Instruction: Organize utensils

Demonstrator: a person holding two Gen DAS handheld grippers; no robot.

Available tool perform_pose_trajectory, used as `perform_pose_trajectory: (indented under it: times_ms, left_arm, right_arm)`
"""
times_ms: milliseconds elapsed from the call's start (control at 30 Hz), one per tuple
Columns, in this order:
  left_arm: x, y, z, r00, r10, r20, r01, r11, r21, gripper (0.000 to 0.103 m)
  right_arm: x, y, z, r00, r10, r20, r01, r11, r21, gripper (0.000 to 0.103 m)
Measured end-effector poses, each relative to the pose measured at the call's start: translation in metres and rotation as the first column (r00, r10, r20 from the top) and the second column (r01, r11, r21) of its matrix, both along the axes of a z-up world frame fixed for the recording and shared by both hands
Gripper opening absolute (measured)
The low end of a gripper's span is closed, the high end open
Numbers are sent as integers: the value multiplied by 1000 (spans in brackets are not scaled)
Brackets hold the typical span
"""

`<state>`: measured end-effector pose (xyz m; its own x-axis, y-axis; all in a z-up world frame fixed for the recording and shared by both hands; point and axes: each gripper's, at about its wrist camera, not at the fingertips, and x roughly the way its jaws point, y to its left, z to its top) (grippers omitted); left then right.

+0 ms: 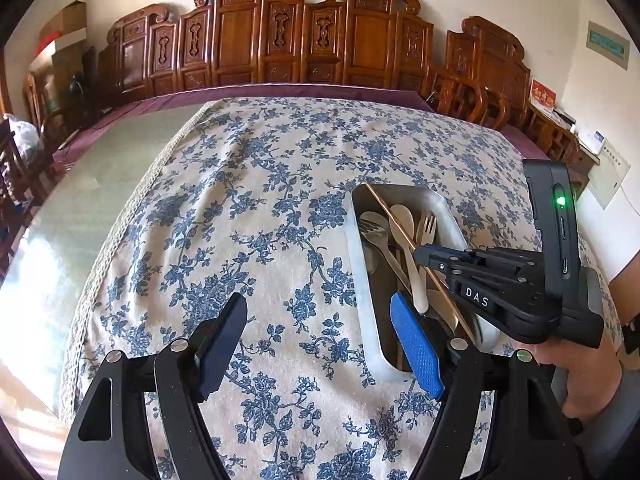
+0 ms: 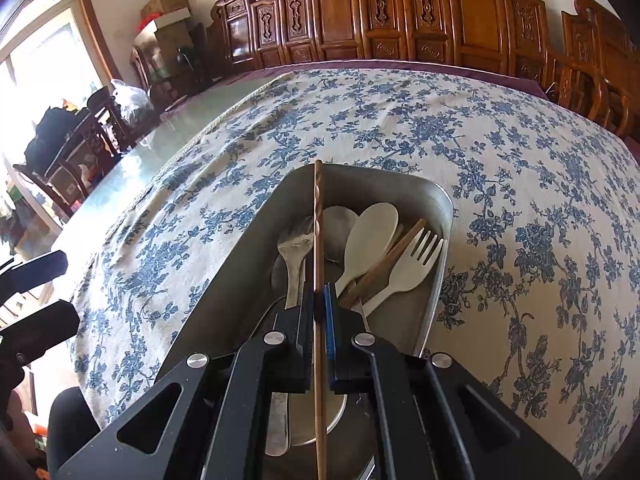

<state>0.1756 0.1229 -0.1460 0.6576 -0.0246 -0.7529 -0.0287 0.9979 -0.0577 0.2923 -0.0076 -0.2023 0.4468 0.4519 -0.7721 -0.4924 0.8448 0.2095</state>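
A metal tray (image 2: 442, 216) lies on the flowered tablecloth and holds several utensils: a white spoon (image 2: 372, 232), a white fork (image 2: 416, 256), a metal fork (image 2: 296, 248) and a brown chopstick (image 2: 384, 266). My right gripper (image 2: 319, 300) hovers over the tray, shut on another long wooden chopstick (image 2: 318, 220), which points along the tray toward its far end. From the left wrist, the same chopstick (image 1: 394, 220) slants across the tray (image 1: 360, 280). My left gripper (image 1: 320, 344) is open and holds nothing. It stands over the cloth just left of the tray, with its blue pad (image 1: 416, 348) over the tray's near corner.
The flowered cloth (image 1: 260, 200) covers most of a glass-topped table (image 1: 100, 184); bare glass shows on the left. Carved wooden chairs (image 1: 280, 40) line the far side and the right. A hand (image 1: 580, 376) grips the right tool's handle.
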Motion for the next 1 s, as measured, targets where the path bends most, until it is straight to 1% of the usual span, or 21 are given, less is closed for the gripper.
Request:
perform_pose_trajectory:
  times_ms: [200,333,367,400,467,533,633,700,733,767,800,900,1000]
  left_arm:
    - [-2,0,3,1000,6,10,-6,1000,5,71]
    - [-4,-2,4,1000,8,12,-8,1000,7,71]
    - [-5,-3,4,1000,8,13,-8,1000,10,71]
    - [-6,-5,5,1000,6,15,-6,1000,12,71]
    - [-8,-9,7,1000,2,19,-2,1000,12,71]
    - [-11,-15,9,1000,-4,24,3,1000,11,72]
    - [-15,-23,15,999,-15,37,14,1000,8,79]
    - [-20,-30,20,998,-20,52,20,1000,5,88]
    - [-22,-34,22,998,-24,58,24,1000,3,89]
    - [-24,-37,24,998,-29,60,29,1000,0,93]
    - [-27,-41,27,997,-35,64,35,999,0,95]
    - [-32,-53,33,996,-54,70,53,999,4,95]
    - [-39,-64,37,995,-63,72,62,998,14,95]
  right_arm:
    - [-3,-6,5,1000,9,18,-9,1000,17,7]
    - [-12,-20,14,999,-1,43,-1,999,37,7]
    - [-15,-24,18,999,-4,55,2,999,40,13]
    - [-20,-29,23,997,-10,75,7,999,41,21]
    - [-30,-41,34,993,-29,117,24,999,42,26]
    - [-39,-54,44,988,-45,147,38,998,48,28]
    - [-53,-76,57,983,-76,168,67,996,62,37]
    - [-62,-90,65,978,-103,180,92,993,67,49]
    - [-68,-98,70,975,-117,190,105,992,71,52]
    - [-74,-105,73,972,-130,198,118,991,71,57]
    - [-78,-110,76,969,-140,203,128,989,68,60]
    - [-97,-130,86,957,-181,226,172,983,63,80]
    - [-111,-146,94,948,-215,237,205,977,65,92]
